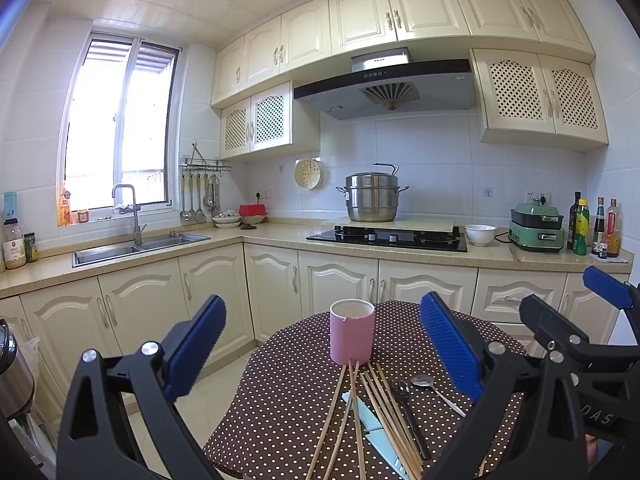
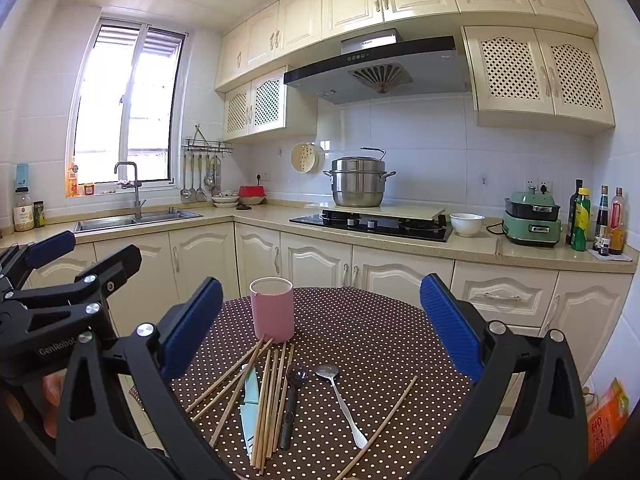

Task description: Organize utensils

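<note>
Task barely begun, by the look of it. Pink cup (image 2: pixel 271 309) upright on dotted table (image 2: pixel 380 336), apparently empty (inside not fully visible). Chopsticks (image 2: pixel 269 396), teal knife (image 2: pixel 250 400), black spoon (image 2: pixel 294 396), steel spoon (image 2: pixel 340 396) all loose before cup. Left gripper (image 1: pixel 320 344) and right gripper (image 2: pixel 320 320) spread wide, holding nothing.

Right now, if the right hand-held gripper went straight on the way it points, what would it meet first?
Probably nothing on the table: the right hand-held gripper points above the pink cup and utensils, toward the cabinet doors. Depth is unclear.
</note>
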The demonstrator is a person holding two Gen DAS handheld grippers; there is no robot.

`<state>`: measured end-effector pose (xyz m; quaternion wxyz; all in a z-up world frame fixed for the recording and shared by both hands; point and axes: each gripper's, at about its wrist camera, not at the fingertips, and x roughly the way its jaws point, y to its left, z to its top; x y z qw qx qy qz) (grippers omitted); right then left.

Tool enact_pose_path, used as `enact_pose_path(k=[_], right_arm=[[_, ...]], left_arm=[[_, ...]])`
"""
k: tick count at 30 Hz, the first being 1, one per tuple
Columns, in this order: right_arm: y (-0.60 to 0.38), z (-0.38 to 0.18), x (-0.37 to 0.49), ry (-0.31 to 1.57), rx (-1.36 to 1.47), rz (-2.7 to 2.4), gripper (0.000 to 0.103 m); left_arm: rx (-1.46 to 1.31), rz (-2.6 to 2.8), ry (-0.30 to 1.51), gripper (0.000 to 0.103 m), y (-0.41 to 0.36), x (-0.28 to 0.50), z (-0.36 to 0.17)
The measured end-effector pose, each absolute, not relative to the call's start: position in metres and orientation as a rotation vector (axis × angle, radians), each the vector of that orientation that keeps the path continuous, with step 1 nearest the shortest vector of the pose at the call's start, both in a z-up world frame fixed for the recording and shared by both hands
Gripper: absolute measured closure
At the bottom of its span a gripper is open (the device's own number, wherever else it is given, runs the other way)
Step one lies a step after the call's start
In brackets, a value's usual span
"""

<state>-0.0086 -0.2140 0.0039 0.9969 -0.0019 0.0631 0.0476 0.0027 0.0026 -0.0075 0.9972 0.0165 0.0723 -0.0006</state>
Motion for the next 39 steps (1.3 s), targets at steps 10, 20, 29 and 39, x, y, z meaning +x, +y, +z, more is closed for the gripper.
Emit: enact_pose_path(k=[10, 20, 29, 39], right_arm=[[-0.213, 0.005, -0.005, 0.139, 0.0, 0.093, 0.006], [-0.218, -0.002, 0.009, 0.177, 0.025, 0.074, 0.006], [-0.234, -0.041, 0.066, 0.454, 0.08, 0.035, 0.006], [-0.264, -0.127, 0.127, 0.826, 0.087, -0.099, 0.006]], left_arm=[[0.033, -0.002, 0.157, 0.007, 0.0, 0.005, -0.009], [0.037, -0.014, 0.189, 0.007, -0.003, 0.021, -0.016], [0.075, -0.129, 0.4, 0.007, -0.004, 0.086, -0.047], [0.126, -0.182, 0.845, 0.01, 0.025, 0.196, -0.131]])
